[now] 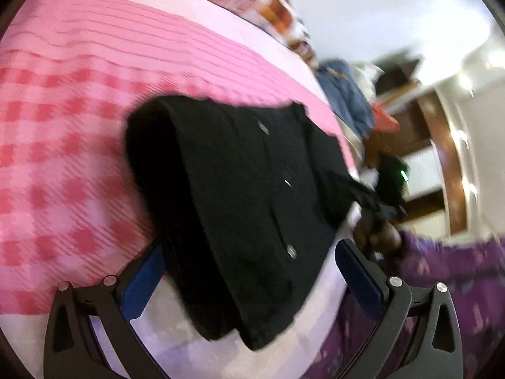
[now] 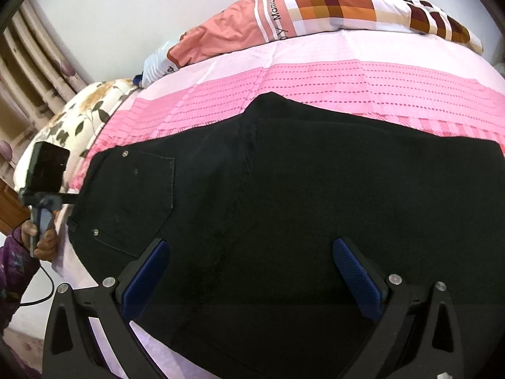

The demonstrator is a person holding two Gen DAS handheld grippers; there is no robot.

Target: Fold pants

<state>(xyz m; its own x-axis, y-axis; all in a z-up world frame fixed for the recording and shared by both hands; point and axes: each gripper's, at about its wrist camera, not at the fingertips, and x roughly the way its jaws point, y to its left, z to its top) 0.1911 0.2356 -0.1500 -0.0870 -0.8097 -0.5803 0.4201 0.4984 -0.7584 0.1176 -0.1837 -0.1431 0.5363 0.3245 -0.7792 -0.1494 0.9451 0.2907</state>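
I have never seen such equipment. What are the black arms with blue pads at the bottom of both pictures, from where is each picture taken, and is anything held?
No robot is here. A person holds a hand tool in each hand, and each tool has two fingers with blue pads and a wide-angle camera looking along them. One picture comes from the left gripper, the other from the right gripper. In the right view you see the person's left hand gripping the other tool's handle. Black pants lie partly folded on a bed with a pink checked sheet; a patterned pillow lies behind. Both grippers are open above the pants, and nothing is held.
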